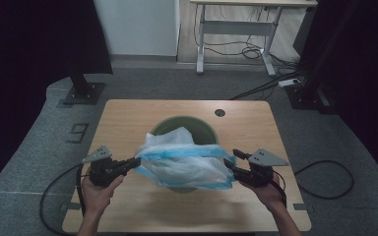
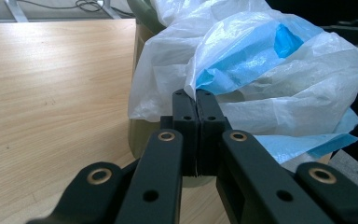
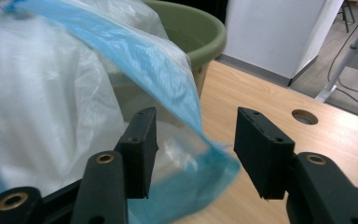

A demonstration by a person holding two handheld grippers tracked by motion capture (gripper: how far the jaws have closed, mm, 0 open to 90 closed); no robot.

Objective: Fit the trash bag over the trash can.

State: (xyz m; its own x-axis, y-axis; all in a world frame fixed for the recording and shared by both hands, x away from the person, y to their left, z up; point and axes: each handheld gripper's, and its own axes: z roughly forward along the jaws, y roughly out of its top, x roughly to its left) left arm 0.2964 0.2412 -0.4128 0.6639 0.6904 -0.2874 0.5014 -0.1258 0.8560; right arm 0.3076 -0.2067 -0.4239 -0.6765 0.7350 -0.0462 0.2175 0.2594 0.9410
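Note:
A translucent white plastic bag with blue trim (image 1: 182,160) lies bunched over a round olive-green bin (image 1: 206,125) in the middle of the wooden table (image 1: 128,118). My left gripper (image 1: 137,161) is at the bag's left edge, shut on a fold of the bag (image 2: 270,79), with its jaws (image 2: 196,95) pressed together on the film. My right gripper (image 1: 230,158) is at the bag's right corner and stands open. In the right gripper view the blue edge of the bag (image 3: 51,93) hangs loose between the jaws (image 3: 196,126), in front of the bin (image 3: 200,32).
A cable hole (image 1: 220,112) sits near the table's far edge. A black stand foot (image 1: 83,91) is on the floor at the far left and a white desk frame (image 1: 236,24) at the back. Cables (image 1: 325,179) loop on the floor to the right.

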